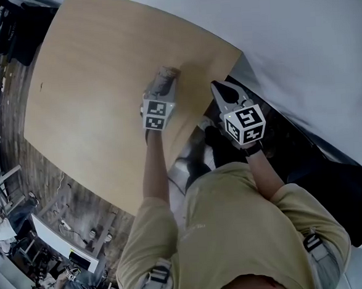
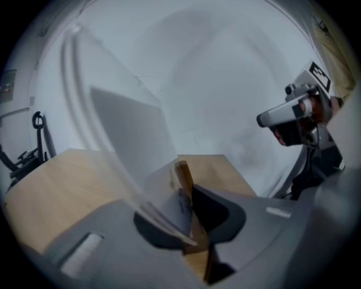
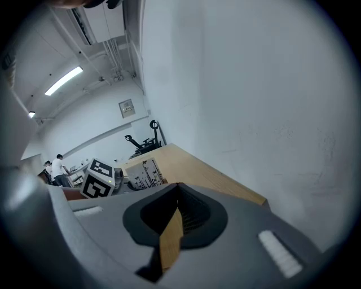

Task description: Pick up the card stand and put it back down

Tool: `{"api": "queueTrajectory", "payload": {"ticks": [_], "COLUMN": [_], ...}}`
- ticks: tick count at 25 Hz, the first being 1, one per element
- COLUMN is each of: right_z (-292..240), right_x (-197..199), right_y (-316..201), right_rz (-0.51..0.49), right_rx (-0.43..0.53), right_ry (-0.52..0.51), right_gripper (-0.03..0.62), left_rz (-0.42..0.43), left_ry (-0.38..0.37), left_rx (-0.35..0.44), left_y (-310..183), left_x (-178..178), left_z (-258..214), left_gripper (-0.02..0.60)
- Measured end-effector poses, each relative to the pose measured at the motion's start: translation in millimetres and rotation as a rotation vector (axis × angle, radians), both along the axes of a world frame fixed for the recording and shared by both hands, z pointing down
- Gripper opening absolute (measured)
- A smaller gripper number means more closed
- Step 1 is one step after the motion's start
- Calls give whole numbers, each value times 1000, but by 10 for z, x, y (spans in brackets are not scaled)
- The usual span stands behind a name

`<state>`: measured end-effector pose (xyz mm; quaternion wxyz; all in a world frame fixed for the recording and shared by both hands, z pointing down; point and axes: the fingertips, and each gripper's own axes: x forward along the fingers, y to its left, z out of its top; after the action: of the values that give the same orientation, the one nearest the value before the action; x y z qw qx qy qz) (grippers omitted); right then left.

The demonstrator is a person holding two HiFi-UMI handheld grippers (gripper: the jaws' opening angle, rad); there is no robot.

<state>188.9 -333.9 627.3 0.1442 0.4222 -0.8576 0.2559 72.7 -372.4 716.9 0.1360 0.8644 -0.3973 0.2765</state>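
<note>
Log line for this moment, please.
left tool: shut on card stand | right tool: shut, empty, off table edge | card stand lifted: unclear

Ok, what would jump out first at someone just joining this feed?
First, the left gripper, its jaws closed on the card stand, a clear sheet with a wooden base, at the far side of the wooden table near the white wall. Next, the right gripper, jaws together with nothing in them, held just off the table's edge beside it.
</note>
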Motion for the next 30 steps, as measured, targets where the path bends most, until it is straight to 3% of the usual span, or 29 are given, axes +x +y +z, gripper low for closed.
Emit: {"api": "queueTrajectory", "payload": {"ticks": [8, 15, 16, 18, 19, 25, 30], "right_z": [162, 184, 175, 161, 155, 4, -228], "right_x": [18, 11, 5, -27, -49, -251, -498], "right_y": [2, -18, -13, -14, -17, 100, 266], "right_rz": [5, 11, 11, 8, 7, -9, -44], "right_rx": [-29, -32, -31, -29, -28, -7, 34], "right_ry": [19, 26, 26, 25, 23, 13, -9], "right_gripper": [5, 5, 5, 4, 5, 5, 5], "left_rz": [73, 55, 47, 29, 23, -12, -94], "left_ry": [-43, -44, -28, 4, 9, 12, 42], "left_rx": [-12, 13, 9, -12, -19, -9, 10], "left_y": [-10, 3, 8, 10, 13, 185, 458], "left_x": [136, 196, 199, 185, 166, -35, -299], "left_z": [365, 403, 391, 357, 339, 133, -170], "left_gripper": [52, 61, 79, 282, 321, 330, 330]}}
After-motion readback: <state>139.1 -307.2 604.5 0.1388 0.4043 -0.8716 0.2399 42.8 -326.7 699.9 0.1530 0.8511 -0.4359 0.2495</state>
